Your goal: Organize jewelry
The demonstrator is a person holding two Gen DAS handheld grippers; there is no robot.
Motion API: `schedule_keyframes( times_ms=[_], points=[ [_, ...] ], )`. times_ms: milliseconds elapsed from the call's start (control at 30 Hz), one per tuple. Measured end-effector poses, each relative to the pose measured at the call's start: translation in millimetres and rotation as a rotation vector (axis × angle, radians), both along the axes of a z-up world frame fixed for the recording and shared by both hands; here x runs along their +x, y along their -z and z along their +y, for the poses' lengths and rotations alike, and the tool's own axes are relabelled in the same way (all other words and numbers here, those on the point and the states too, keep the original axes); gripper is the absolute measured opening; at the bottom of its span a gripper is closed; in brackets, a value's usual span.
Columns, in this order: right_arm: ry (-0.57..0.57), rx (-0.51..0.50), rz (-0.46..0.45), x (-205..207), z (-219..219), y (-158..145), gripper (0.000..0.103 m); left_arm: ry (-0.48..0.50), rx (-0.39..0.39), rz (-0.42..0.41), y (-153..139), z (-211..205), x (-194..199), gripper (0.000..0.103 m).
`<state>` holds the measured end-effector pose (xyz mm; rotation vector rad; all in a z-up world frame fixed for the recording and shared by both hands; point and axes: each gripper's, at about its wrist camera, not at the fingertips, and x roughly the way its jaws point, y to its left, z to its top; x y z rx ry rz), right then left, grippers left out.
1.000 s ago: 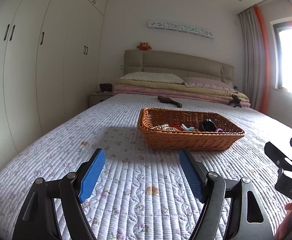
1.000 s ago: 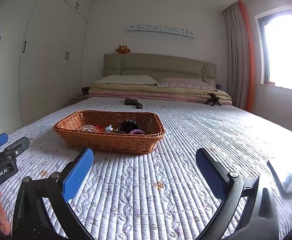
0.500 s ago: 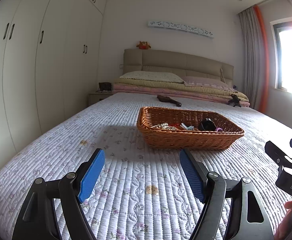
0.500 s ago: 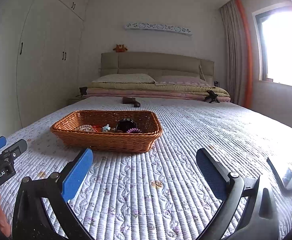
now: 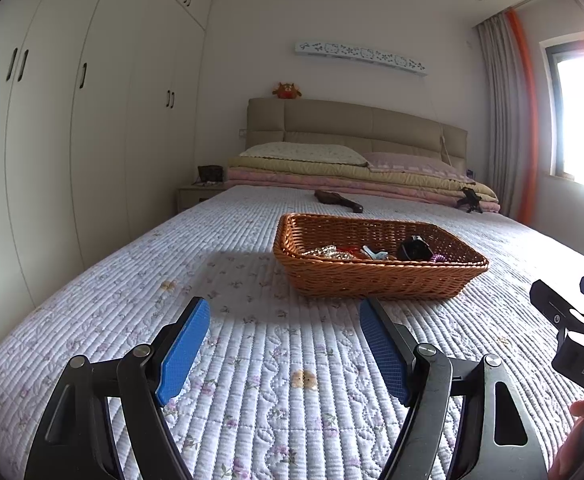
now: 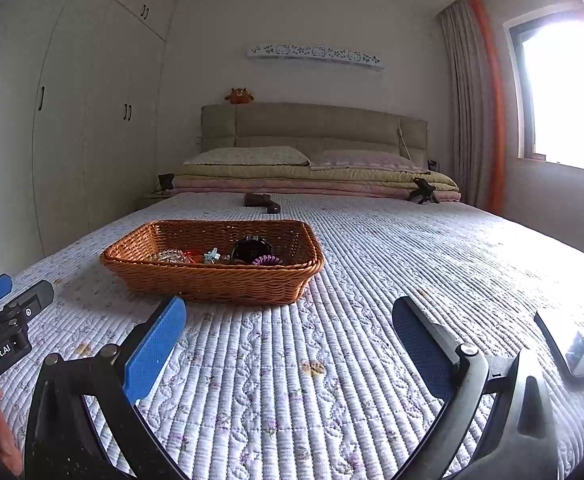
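A brown wicker basket (image 5: pixel 375 278) stands on the quilted bed, and shows in the right wrist view (image 6: pixel 212 280) too. It holds jewelry: a silver chain (image 5: pixel 327 253), a pale blue clip (image 6: pixel 212 256), a black round piece (image 6: pixel 252 249) and a purple coil hair tie (image 6: pixel 267 260). My left gripper (image 5: pixel 284 316) is open and empty, low over the quilt just in front of the basket. My right gripper (image 6: pixel 290 316) is open and empty, in front of the basket and to its right.
A phone (image 6: pixel 567 344) lies on the quilt at the right. A dark brown object (image 5: pixel 337 200) and a small black tripod (image 5: pixel 469 199) lie near the folded bedding (image 5: pixel 355 176). White wardrobes (image 5: pixel 72 140) line the left wall. A window (image 6: pixel 563 92) is at the right.
Both grippers have dipped slightly lower toward the quilt, so the basket appears a little lower and flatter. Both stay open and empty.
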<state>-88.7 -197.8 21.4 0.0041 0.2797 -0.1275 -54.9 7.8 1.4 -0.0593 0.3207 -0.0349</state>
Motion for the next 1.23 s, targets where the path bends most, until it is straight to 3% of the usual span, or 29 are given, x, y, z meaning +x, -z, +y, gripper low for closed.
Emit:
schedule_keyframes(
  times_ms=[933, 1133, 1233],
  points=[
    [-0.001, -0.002, 0.011, 1.7, 2.9, 1.1, 0.103, 0.005, 0.002, 0.034, 2.7, -2.3, 5.5, 0.079],
    [-0.001, -0.009, 0.009, 1.9, 4.2, 1.1, 0.103, -0.006, 0.042, -0.017, 0.0, -9.5, -2.1, 0.079],
    [-0.001, -0.011, 0.009, 1.6, 4.1, 1.0, 0.103, -0.003, 0.033, 0.012, 1.4, -7.9, 2.4, 0.079]
  ],
)
